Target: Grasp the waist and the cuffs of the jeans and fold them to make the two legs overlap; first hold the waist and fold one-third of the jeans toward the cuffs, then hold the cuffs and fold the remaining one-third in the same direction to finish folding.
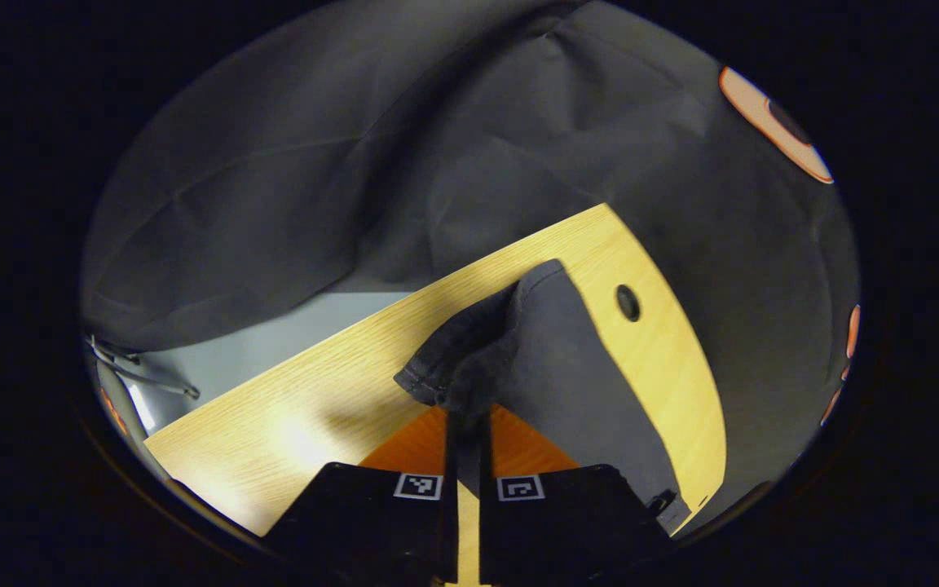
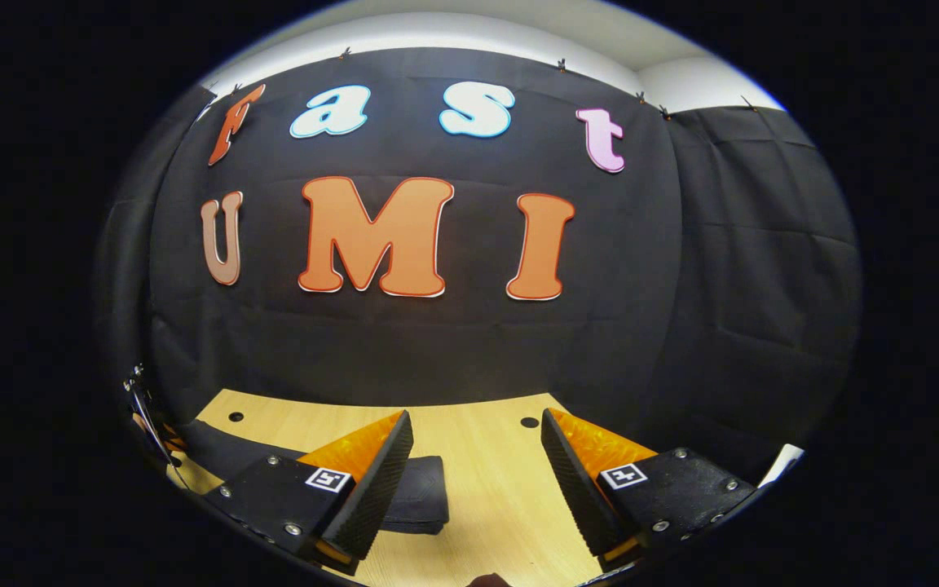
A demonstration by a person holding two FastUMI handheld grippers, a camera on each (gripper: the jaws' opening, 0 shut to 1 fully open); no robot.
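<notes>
Between the two fingers of the left gripper point(image 1: 468, 424), pinched tight: a bunched edge of the dark jeans point(image 1: 551, 359). Lifted a little at that pinch, with the rest lying on the wooden table point(image 1: 290, 408). Running long from the fingers up and away toward the table's far edge, past a small round hole point(image 1: 628, 302) just beside the cloth. Which end is held, waist or cuff, cannot be told.

Over in the right gripper view, wide open and holding nothing: the right gripper point(image 2: 476, 473), up above the table point(image 2: 486, 489). Lying flat behind its left finger point(image 2: 372, 489), the jeans point(image 2: 416, 489), stretched sideways toward the left. Seen here too, two small holes point(image 2: 529, 422) in the table top and the black cloth wall point(image 2: 681, 326) behind.
</notes>
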